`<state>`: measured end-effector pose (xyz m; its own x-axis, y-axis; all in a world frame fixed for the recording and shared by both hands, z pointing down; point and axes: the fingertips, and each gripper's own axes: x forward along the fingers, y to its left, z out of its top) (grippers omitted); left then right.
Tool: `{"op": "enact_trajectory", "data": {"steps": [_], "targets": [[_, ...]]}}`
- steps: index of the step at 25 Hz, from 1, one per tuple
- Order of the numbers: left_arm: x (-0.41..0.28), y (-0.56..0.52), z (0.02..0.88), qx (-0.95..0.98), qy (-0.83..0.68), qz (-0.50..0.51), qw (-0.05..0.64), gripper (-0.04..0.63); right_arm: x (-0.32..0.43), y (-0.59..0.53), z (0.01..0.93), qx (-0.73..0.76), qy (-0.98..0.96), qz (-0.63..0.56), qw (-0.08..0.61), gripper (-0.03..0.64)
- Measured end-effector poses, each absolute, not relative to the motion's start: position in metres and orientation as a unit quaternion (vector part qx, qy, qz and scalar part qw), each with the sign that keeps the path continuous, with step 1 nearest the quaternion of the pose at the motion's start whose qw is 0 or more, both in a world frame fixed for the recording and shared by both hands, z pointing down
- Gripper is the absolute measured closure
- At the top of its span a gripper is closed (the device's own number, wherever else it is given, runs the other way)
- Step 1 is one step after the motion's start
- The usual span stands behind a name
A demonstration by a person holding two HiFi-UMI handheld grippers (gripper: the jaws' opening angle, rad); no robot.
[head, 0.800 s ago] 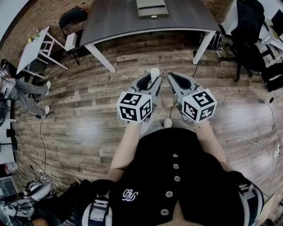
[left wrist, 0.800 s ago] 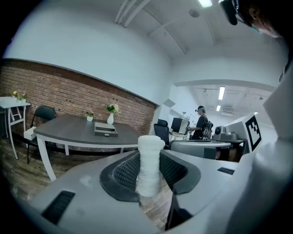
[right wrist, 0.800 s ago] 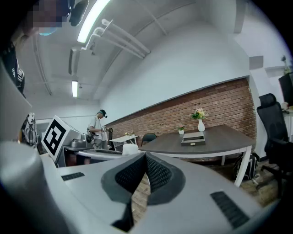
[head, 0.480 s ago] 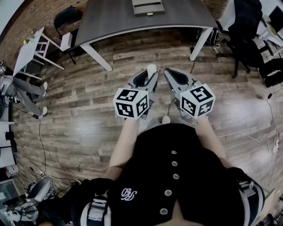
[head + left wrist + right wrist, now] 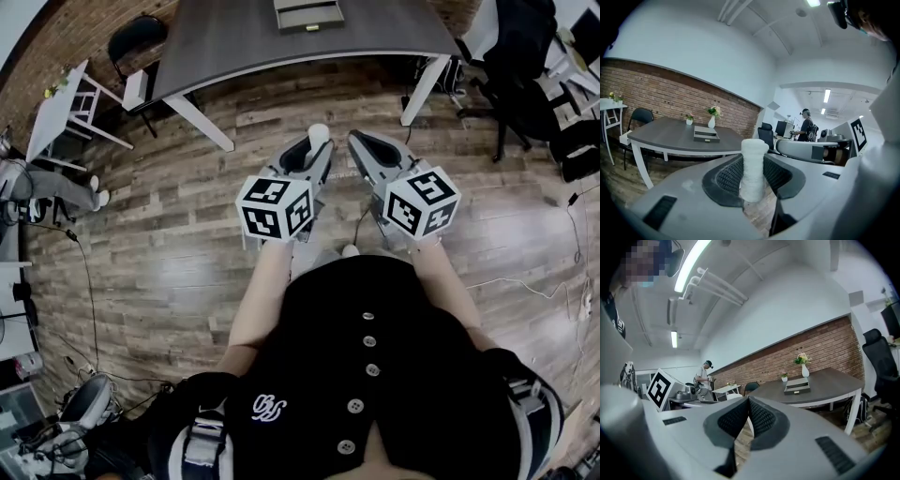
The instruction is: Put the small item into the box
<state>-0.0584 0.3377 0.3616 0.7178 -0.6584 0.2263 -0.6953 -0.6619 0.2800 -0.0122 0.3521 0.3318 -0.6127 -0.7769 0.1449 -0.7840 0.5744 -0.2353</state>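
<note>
The room has a floor of brown wood planks (image 5: 169, 234) and a red brick wall (image 5: 656, 93) behind a dark grey table (image 5: 244, 37) with white legs. On this table lies a flat grey box (image 5: 308, 14), and beside it in the left gripper view stands a white vase (image 5: 711, 123) with flowers. The box is well apart from both grippers.

A person in a black buttoned shirt holds both forearms stretched forward, close together. The two grippers are side by side above the floor and point ahead toward the table, with the tips leaning a little toward each other. Each carries a white cube with black square markers at its back, the left cube (image 5: 275, 208) and the right cube (image 5: 422, 201).

The left gripper (image 5: 315, 148) has its jaws half apart and pressed on the small item (image 5: 753, 168). This is a white upright cylinder with a rough, ribbed surface, and its top stands out above the dark, dimpled pads (image 5: 729, 177).

The right gripper (image 5: 749, 413) has its jaws brought together, the textured pads meeting, with nothing between them. The gripper bodies are smooth grey plastic with rounded shapes.
</note>
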Motion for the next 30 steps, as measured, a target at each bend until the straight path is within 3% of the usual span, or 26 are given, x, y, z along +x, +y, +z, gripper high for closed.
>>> {"op": "enact_trajectory", "data": {"steps": [15, 24, 30], "targets": [[-0.035, 0.234, 0.395, 0.894, -0.399, 0.067, 0.194, 0.466, 0.033, 0.266, 0.368, 0.418, -0.892, 0.167, 0.034, 0.614], [-0.031, 0.083, 0.414, 0.901, -0.375, 0.075, 0.205, 0.466, 0.023, 0.121, 0.376, 0.414, -0.892, 0.179, 0.013, 0.614], [-0.021, -0.031, 0.389, 0.919, -0.345, 0.084, 0.17, 0.466, 0.02, -0.001, 0.361, 0.43, -0.886, 0.171, -0.002, 0.614]]}}
